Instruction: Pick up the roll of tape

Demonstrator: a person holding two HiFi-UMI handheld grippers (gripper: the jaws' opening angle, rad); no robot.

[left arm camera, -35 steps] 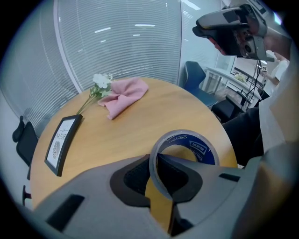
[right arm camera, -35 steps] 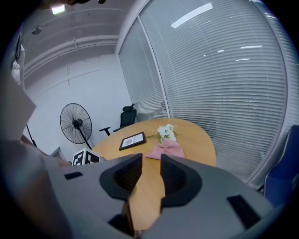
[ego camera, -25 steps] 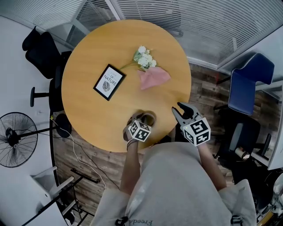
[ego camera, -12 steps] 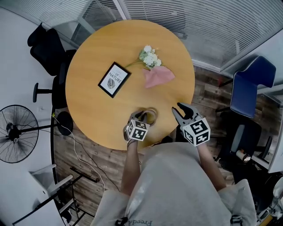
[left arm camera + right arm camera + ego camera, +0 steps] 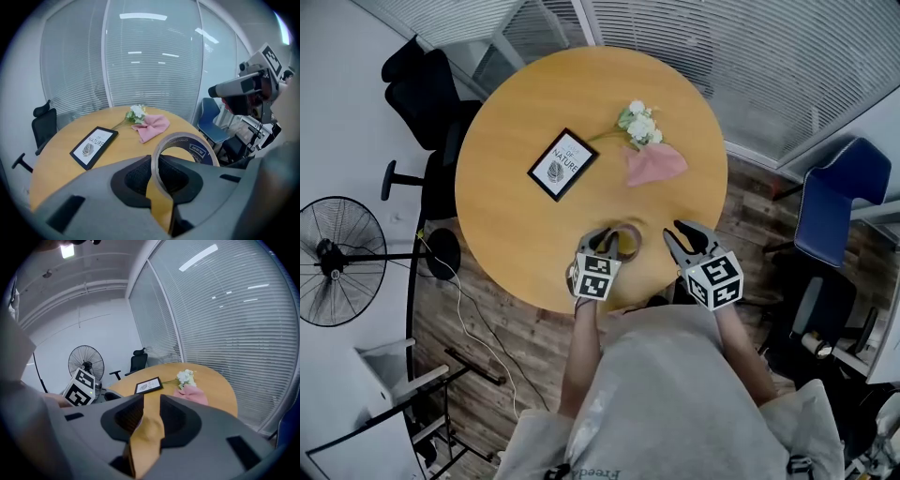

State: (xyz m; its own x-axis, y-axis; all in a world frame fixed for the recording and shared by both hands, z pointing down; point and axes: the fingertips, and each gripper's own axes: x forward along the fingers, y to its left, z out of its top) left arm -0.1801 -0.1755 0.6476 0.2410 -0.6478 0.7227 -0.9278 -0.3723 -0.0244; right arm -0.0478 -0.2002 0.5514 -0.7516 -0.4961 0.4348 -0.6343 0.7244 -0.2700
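The roll of tape point(image 5: 197, 149) is clamped on edge by the left gripper point(image 5: 159, 176); at its three o'clock the empty right gripper point(image 5: 147, 413) is seen, jaws apart but just narrowing.

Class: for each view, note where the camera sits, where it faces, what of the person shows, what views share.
Head view: on the head, facing steeply down at the table; torso, forearms, left claw, right claw.
Left gripper view: on the left claw, facing across the table; jaws clamp the roll of tape.
Right gripper view: on the right claw, facing across the table; empty jaws have just been closing.
Shared: the framed card.
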